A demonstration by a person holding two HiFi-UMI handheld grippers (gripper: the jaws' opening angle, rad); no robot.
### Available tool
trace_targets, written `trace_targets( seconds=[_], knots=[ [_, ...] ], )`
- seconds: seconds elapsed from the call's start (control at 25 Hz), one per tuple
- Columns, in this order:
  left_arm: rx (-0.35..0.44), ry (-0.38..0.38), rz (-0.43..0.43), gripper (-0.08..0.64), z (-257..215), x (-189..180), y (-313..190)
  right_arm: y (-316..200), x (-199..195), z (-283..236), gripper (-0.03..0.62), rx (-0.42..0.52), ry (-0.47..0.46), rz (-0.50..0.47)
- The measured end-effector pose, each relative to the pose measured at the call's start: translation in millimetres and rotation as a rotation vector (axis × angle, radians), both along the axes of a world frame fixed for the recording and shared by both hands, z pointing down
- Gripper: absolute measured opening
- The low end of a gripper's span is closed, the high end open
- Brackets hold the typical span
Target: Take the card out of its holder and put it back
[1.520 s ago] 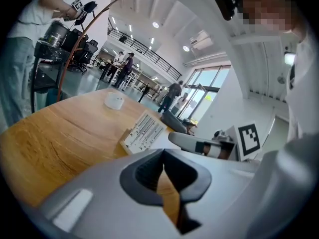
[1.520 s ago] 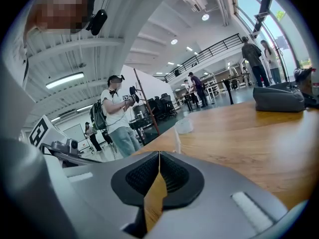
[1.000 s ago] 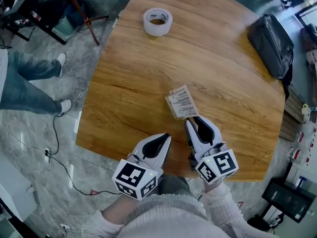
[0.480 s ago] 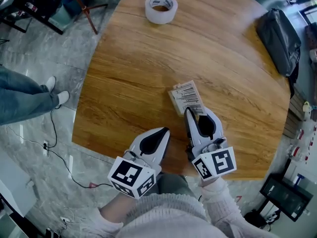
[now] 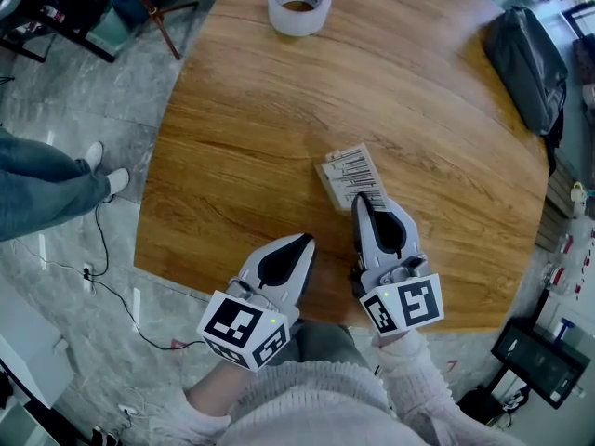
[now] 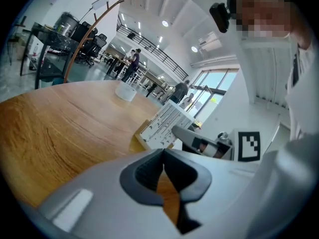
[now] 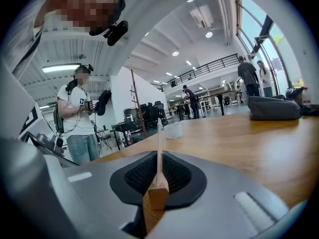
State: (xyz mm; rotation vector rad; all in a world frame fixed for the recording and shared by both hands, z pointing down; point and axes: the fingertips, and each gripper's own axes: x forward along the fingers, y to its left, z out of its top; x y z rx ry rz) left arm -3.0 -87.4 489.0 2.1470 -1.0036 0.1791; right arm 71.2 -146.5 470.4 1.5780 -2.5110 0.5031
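On a rounded wooden desk, towards its near edge: a white card printed with barcodes, seated in a small wooden holder and leaning rather than lying flat. Gripped at its near end by the right gripper, jaws just closed down from wide to a narrow gap. In the right gripper view, seen edge-on as a thin upright line between the two ribbed pads, with the holder's end low in the same gap. Hard to tell whether pinched by the card alone or by the wood as well. Not yet out of the holder.

Just left of that, apart from the card: the left gripper, over the desk's near edge and pointing much the same way. Jaws together at the tips, nothing held, only desk grain showing through the slit lower down.

Further back on the desk, well apart from the card: a roll of pale tape near the far edge and a black bag at the far right.

Beyond the desk's left edge, on the grey floor: a bystander in blue jeans and white shoes, and a thin cable trailing nearby.
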Motion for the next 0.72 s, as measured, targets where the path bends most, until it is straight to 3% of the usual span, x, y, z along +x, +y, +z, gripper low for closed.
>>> trace_targets(
  seconds=[0.72],
  knots=[
    [0.017, -0.020, 0.006, 0.008, -2.0, -7.8, 0.8, 1.9, -2.5, -0.3, 0.008, 0.017, -0.025, 0.012]
  ],
)
